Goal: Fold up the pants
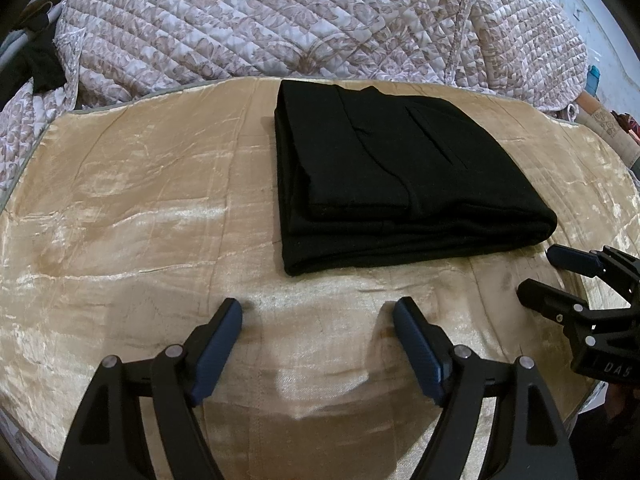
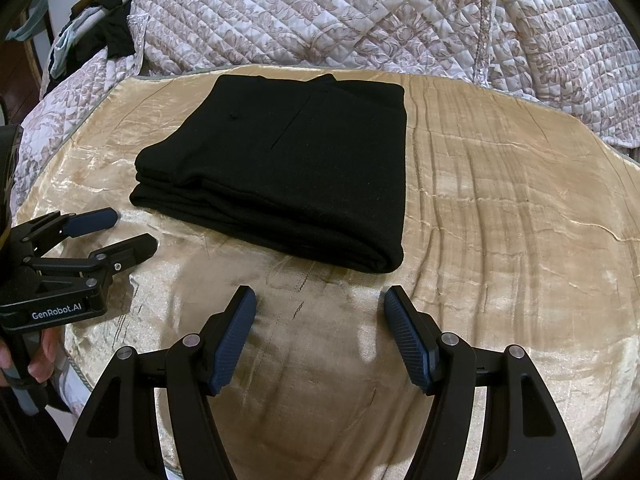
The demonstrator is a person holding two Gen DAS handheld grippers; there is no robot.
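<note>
Black pants [image 1: 400, 172] lay folded in a compact stack on the gold bedspread [image 1: 140, 220]. Left tool [image 1: 318, 314] and right tool [image 2: 320, 300] hovered just short, jaws spread, empty. Folding looked finished; next, probably only withdrawing or tidying edges.

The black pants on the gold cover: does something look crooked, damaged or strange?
Nothing serious. The black pants lie folded in a compact stack on the gold cover; only the layer edges at the near side are slightly uneven.
</note>
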